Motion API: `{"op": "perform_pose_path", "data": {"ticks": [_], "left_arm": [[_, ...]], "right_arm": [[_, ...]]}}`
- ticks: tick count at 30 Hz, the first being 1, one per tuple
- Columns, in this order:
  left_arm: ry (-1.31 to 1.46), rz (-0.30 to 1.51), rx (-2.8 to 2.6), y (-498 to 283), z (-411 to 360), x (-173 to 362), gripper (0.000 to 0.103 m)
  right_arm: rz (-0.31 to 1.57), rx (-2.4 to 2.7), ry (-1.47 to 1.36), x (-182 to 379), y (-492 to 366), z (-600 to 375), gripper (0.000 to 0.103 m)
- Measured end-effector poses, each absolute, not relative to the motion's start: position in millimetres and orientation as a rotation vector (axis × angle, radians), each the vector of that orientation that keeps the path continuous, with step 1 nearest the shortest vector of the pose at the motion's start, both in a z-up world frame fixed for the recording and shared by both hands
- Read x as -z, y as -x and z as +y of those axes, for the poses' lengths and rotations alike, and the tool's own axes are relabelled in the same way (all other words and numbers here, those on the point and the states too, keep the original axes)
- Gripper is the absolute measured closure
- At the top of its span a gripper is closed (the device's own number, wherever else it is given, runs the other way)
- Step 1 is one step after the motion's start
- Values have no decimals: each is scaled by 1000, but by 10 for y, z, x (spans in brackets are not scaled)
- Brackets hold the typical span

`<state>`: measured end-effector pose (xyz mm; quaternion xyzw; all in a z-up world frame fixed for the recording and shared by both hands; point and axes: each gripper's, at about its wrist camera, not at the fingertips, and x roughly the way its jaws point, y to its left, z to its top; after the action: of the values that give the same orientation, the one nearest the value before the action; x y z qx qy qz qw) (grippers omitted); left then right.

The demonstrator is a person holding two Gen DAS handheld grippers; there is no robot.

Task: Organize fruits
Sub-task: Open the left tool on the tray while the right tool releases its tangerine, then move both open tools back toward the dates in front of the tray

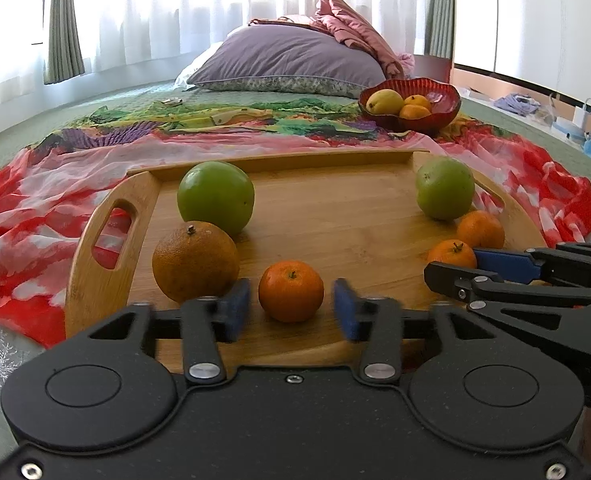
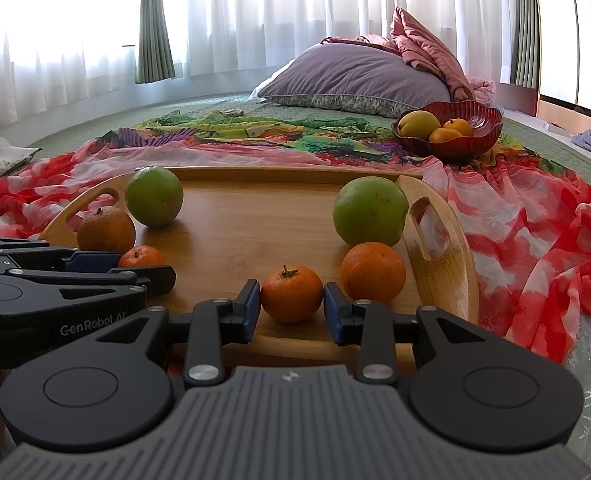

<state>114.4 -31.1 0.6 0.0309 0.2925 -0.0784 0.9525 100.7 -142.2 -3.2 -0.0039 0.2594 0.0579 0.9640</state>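
A wooden tray on the bed holds two green fruits, one at the left and one at the right, a large rough orange and three small tangerines. My left gripper is open around one tangerine, with gaps on both sides. My right gripper has both pads against another tangerine, which rests on the tray. A third tangerine lies just right of it. A red glass bowl at the back right holds a yellow fruit and two tangerines.
The tray sits on a red, white and green patterned cloth spread over the bed. A purple pillow and pink bedding lie behind, under curtained windows. Each gripper shows from the side in the other's view, the right one and the left one.
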Motion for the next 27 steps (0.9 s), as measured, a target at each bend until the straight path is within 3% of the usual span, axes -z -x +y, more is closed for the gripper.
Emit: {"op": "perform_pose_path", "data": {"ticks": [6,11,19,27], "left_arm": [[-100,572,166,-1020,-293,-38,43],[-94,537,170,-864,-226,-134,27],[-84,466,160,-458,37,-289,4],[-85,454,121,-190,474,-333,0]], "right_arm": [[512,-118,6,32,-910,-1440,45],[499,-117,10,3,-821,-1454,43],[455,-134,20,-54,-544,-1383,28],[427,-181,51,-53,-250,-1121,13]]}}
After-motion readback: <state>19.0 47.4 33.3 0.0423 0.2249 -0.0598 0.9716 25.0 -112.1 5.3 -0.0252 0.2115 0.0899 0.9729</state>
